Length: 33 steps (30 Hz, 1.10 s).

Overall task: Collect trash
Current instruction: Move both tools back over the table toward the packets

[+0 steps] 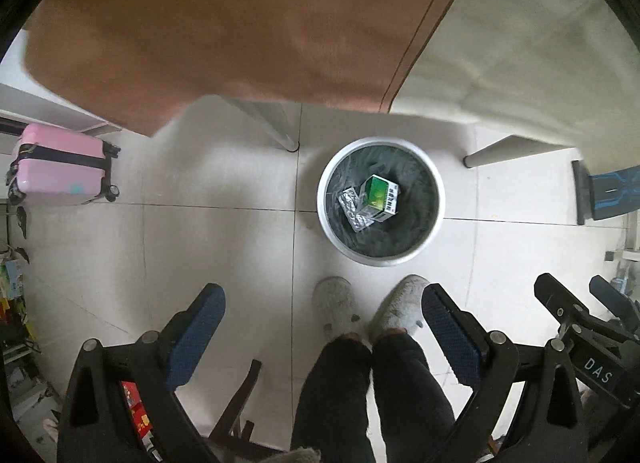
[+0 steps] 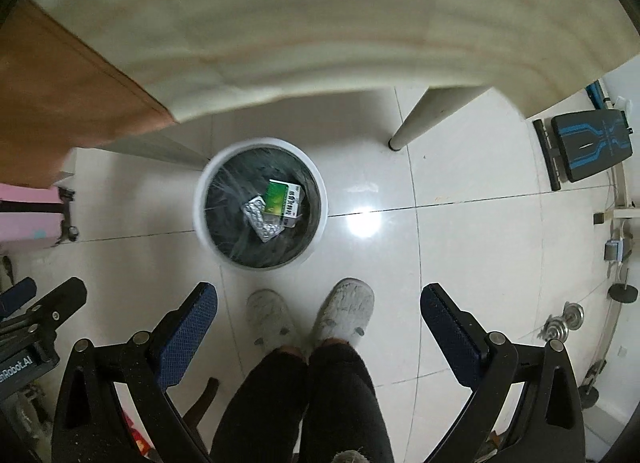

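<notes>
- White-rimmed round trash bin (image 1: 381,201) with a dark liner stands on the pale tiled floor (image 1: 200,231), just ahead of the person's grey slippers (image 1: 335,303).
- Green medicine box (image 1: 379,199) lies inside the bin, near its centre, broad green face up; in the left wrist view its long axis runs from upper left to lower right.
- Silver blister pack (image 1: 355,210) lies beside and partly under the box, touching it; its long axis runs roughly parallel to the box.
- Left gripper (image 1: 323,305): released, blue-padded fingers spread wide, nothing between them, held above the floor short of the bin.
- Right gripper (image 2: 319,303): likewise released and empty, jaws wide apart, bin ahead and to its left.
- Edges: brown cloth (image 1: 224,31) and cream cloth (image 2: 320,23) hang over the table edge above the bin; table legs (image 2: 424,119) stand to either side behind it.
- Open floor lies right of the bin in the right wrist view, up to a black-and-blue exercise bench (image 2: 592,143) and dumbbell weights (image 2: 568,319).
- Pink suitcase (image 1: 60,163) stands well left of the bin.
- Hard to make out: print on the box is unreadable; bin rim is motion-blurred in the right wrist view; clutter at the lower left edge is cut off.
</notes>
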Available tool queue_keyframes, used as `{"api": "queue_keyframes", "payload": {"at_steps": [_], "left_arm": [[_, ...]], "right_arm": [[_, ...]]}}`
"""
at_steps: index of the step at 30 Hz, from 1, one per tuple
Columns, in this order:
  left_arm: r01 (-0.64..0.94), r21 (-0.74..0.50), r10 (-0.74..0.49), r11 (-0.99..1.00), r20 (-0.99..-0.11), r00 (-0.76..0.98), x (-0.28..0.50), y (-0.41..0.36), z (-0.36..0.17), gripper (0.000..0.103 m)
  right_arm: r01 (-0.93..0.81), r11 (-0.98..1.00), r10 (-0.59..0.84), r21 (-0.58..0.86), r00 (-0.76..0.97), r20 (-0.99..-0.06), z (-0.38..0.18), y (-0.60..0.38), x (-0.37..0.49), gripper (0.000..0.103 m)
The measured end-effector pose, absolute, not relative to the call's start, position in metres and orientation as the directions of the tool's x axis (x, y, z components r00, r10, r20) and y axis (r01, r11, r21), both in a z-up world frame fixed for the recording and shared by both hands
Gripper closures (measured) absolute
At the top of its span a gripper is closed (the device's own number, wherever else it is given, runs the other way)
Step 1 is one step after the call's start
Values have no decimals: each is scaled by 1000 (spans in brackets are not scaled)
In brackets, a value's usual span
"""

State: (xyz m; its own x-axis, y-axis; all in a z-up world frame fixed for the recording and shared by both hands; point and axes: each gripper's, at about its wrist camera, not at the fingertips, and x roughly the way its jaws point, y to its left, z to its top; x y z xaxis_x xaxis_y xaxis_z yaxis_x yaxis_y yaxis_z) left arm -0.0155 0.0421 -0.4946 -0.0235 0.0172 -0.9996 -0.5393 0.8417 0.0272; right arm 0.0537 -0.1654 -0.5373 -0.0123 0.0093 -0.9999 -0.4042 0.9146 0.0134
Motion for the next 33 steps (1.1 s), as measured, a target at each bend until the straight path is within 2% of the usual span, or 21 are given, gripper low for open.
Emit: {"api": "queue_keyframes", "payload": {"at_steps": [10,15,21,27,30,33], "left_arm": [[-536,-25,16,844,-997,73,-31,26,-377,3],[-552,-43,38,832,-990,134,-15,28,-340,3],[-586,-2,141,811,-970,199,28,48,-284,3],[-676,38,213,736,-961,178,83,86,-272,3],[-723,92,254,684,-960,118,117,98,-284,3],[-767,117,248,631,-967,56,140,109,-303,3]], "right_arm": [[-388,920,70,56,24,-997,-387,-178,34,1],[-350,927,161,135,46,-986,-314,-183,49,1],[-372,914,224,162,130,-966,-245,-169,101,0],[-570,821,157,30,175,-972,-228,-121,186,0],[-726,680,84,-101,215,-973,-241,-72,235,1],[-849,499,33,-175,220,-975,-268,-22,267,1]]}}
